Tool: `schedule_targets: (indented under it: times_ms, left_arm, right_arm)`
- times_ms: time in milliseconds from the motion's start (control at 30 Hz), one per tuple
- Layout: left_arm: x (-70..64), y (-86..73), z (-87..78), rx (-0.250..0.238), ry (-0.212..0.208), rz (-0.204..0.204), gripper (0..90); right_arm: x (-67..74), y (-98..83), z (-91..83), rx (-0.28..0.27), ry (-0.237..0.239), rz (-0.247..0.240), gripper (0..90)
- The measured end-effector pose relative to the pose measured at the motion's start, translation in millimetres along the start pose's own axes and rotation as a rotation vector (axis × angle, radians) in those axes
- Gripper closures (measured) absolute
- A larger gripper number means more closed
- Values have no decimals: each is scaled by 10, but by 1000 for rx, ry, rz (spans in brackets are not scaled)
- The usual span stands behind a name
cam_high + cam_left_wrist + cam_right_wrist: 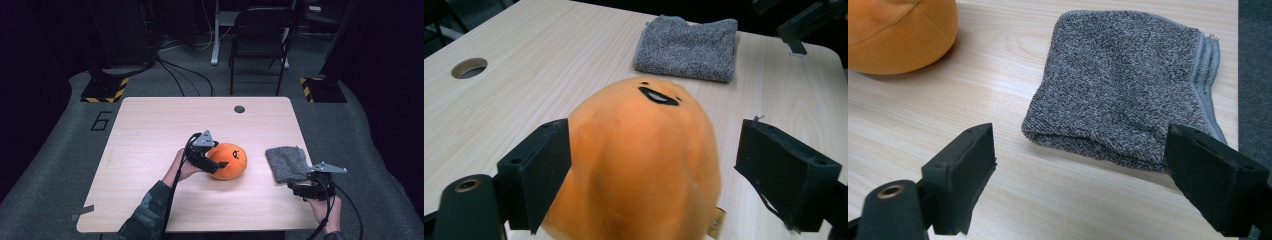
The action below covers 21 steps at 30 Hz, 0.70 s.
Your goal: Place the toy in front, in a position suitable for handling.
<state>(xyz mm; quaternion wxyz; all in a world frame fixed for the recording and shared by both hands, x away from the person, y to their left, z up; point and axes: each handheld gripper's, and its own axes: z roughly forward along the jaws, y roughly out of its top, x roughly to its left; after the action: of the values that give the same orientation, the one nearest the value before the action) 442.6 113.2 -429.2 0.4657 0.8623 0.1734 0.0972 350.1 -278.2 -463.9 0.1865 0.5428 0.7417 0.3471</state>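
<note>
An orange plush (231, 161) with a small black face lies near the middle of the wooden table (150, 130). My left gripper (215, 163) is open and straddles the plush (644, 150) from the left. In the left gripper view one jaw touches its side and the other stands a little off it. A folded grey towel (286, 162) lies near the table's right edge. Just in front of it, my right gripper (301, 186) is open, with bare table between the jaws of the gripper (1080, 175) and the towel (1128, 85) right ahead.
A round cable hole (239, 109) sits at the table's far side. Behind the table stands a black folding chair (260, 35). Yellow-black striped bases (106, 90) rest on the grey floor. The towel lies close to the table's right edge (306, 160).
</note>
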Motion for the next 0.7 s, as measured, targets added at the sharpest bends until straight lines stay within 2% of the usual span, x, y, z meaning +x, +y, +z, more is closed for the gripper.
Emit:
schedule_targets:
  times_ms: [33, 200, 233, 333, 400, 533, 633, 700]
  left_arm:
    - [-28, -5, -23, 3, 6, -7, 132]
    - [-110, -108, -77, 16, 74, -49, 133]
    - [-114, -136, -84, 17, 76, -61, 132]
    - [-135, -199, -96, 25, 95, -82, 126]
    - [-149, -220, -105, 36, 110, -84, 121]
    - [-171, -269, -112, 22, 123, -114, 116]
    - [-204, -314, -91, 35, 134, -120, 111]
    - [-222, -337, -102, 27, 146, -130, 110]
  right_arm:
    - [-7, 6, 0, -2, -2, -14, 129]
    - [-19, 51, 5, -7, -10, -15, 129]
    - [-31, 61, 13, -7, -12, -26, 129]
    - [-45, 79, 35, -6, -15, -17, 129]
    - [-44, 89, 57, 1, -17, -19, 129]
    - [-40, 116, 76, -1, -17, -21, 129]
    - [-41, 127, 73, 0, -19, -21, 129]
    - [-40, 130, 75, 1, -22, -17, 128]
